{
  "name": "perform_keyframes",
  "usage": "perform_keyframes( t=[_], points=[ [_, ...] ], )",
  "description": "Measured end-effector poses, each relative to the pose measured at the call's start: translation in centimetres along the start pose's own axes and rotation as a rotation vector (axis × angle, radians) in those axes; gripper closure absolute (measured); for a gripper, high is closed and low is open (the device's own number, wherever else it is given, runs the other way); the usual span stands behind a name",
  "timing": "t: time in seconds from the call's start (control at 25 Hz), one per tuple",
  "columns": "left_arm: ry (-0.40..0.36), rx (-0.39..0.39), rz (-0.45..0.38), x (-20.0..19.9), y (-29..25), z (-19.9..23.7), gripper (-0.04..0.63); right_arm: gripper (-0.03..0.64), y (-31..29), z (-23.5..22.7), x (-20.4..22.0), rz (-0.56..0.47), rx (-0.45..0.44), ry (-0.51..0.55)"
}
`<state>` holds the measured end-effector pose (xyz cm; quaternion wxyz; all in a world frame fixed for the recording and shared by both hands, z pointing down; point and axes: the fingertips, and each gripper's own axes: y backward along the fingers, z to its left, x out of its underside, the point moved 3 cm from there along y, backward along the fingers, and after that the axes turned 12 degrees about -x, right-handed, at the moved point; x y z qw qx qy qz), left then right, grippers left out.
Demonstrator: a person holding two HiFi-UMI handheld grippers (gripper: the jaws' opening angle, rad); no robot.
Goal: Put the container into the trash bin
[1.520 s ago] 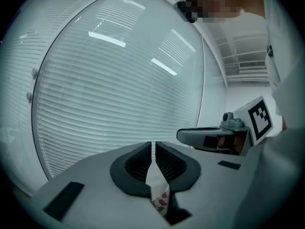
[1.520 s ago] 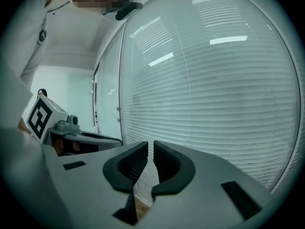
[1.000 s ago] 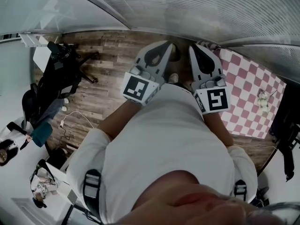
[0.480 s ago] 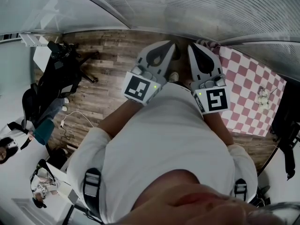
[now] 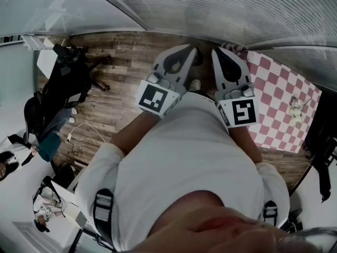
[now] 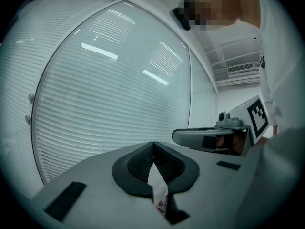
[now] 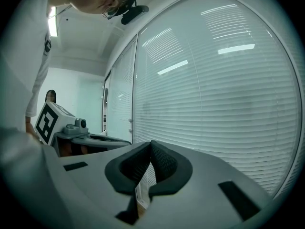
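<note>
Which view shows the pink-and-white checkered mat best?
The head view: the pink-and-white checkered mat spreads across the wooden floor at right. The left gripper view shows only a possible sliver low in frame; the right gripper view shows none.

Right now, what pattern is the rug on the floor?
The rug is pink-and-white checked; head view.

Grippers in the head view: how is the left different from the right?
The left gripper hangs over wooden floor; the right gripper is over the edge of the pink checked mat. The left gripper slants across the picture; the right gripper points straighter up it. The left gripper's square marker has a different pattern from the right gripper's. Both are grey, shut and empty.
</note>
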<state>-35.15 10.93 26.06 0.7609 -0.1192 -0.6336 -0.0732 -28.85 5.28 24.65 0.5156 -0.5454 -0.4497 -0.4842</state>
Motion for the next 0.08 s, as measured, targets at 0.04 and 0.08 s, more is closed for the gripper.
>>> perform_keyframes(
  t=[0.04, 0.08],
  points=[
    [-0.001, -0.001, 0.0, 0.0, 0.06, 0.06, 0.563, 0.586, -0.03, 0.06, -0.02, -0.001, 0.0, 0.002],
    [-0.001, -0.001, 0.0, -0.01, 0.11, 0.12, 0.563, 0.586, -0.06, 0.12, -0.05, -0.002, 0.0, 0.003]
  ],
)
